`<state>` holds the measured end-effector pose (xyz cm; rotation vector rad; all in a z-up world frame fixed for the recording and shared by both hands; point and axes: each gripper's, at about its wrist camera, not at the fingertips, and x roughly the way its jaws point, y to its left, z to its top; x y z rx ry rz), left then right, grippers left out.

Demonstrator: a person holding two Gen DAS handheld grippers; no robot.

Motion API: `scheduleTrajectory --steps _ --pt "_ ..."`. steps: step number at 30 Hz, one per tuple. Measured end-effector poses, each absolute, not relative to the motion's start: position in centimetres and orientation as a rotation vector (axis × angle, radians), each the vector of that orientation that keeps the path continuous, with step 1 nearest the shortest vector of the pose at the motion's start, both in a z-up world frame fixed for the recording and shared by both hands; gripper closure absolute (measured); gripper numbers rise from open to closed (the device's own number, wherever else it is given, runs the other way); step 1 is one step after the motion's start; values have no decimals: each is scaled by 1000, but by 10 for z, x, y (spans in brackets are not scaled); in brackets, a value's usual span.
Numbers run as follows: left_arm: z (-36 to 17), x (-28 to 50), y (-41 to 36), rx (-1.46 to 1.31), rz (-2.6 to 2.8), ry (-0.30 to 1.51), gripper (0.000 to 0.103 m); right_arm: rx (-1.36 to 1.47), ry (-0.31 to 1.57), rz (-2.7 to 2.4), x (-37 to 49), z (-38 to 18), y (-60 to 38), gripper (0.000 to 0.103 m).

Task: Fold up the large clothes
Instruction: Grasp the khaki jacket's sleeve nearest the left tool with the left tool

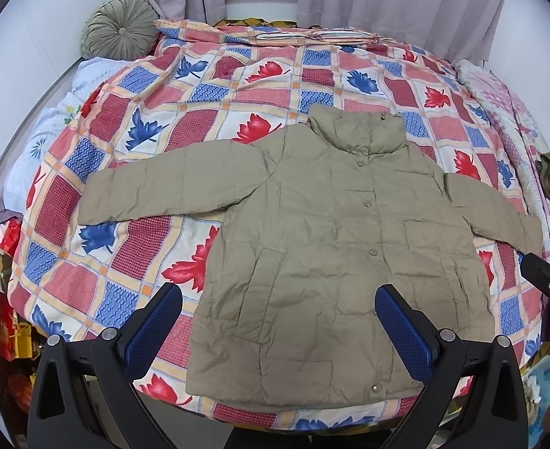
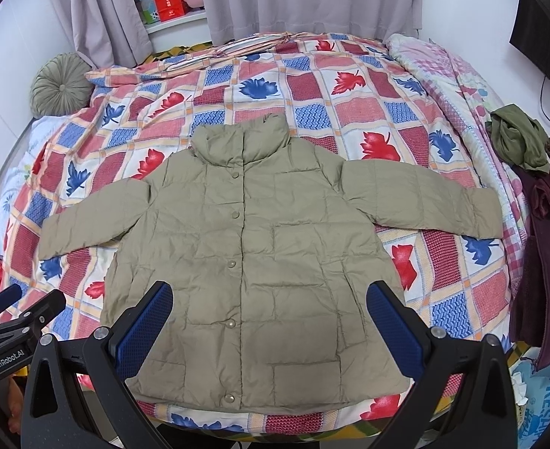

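Jacket [image 1: 334, 232] spread flat on the quilt [image 1: 207, 86], snapped shut, face up, both sleeves out sideways, hem at the near bed edge.

Laid like this, every fold line is reachable from the foot of the bed. The left gripper [image 1: 278, 321] and right gripper [image 2: 269, 318] hover above the hem, jaws wide apart, holding nothing; how high above the fabric is hard to judge through the fisheye. Sleeves probably fold in first.
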<state>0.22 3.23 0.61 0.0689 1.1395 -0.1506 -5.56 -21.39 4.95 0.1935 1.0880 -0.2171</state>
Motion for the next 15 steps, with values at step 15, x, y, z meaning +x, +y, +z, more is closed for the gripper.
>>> scheduleTrajectory --steps 15 --pt "-85 61 145 -159 -93 1281 0 227 1173 -117 -5 -21 -159 0"
